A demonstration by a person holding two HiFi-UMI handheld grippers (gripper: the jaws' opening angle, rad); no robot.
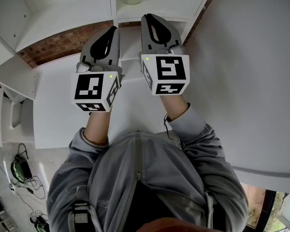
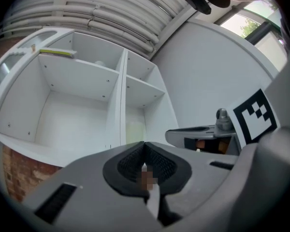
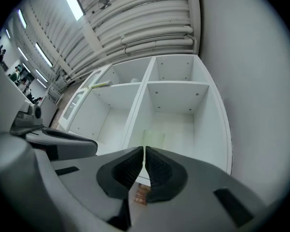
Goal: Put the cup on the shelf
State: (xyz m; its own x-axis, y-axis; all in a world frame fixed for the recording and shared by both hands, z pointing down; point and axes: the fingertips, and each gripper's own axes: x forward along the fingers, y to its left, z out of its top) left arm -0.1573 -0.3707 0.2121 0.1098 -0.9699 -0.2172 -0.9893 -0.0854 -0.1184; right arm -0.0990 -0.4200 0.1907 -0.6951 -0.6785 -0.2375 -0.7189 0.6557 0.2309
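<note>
Cup (image 3: pixel 153 139) is already sitting in the shelf (image 3: pixel 176 100), in the lower right compartment, tucked close to the middle divider. It's pale and kinda see-through, greenish I think, though it's hard to say through this lens. Both grippers hang side by side in front of the shelf, pointing at it. Left gripper (image 2: pixel 144 148) is closed with nothing in it. Right gripper (image 3: pixel 144 151) same deal, jaws pressed together and empty, not touching the cup.

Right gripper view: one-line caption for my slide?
Right tool, shut and empty, faces the pale cup standing in the white shelf's lower right compartment.
</note>
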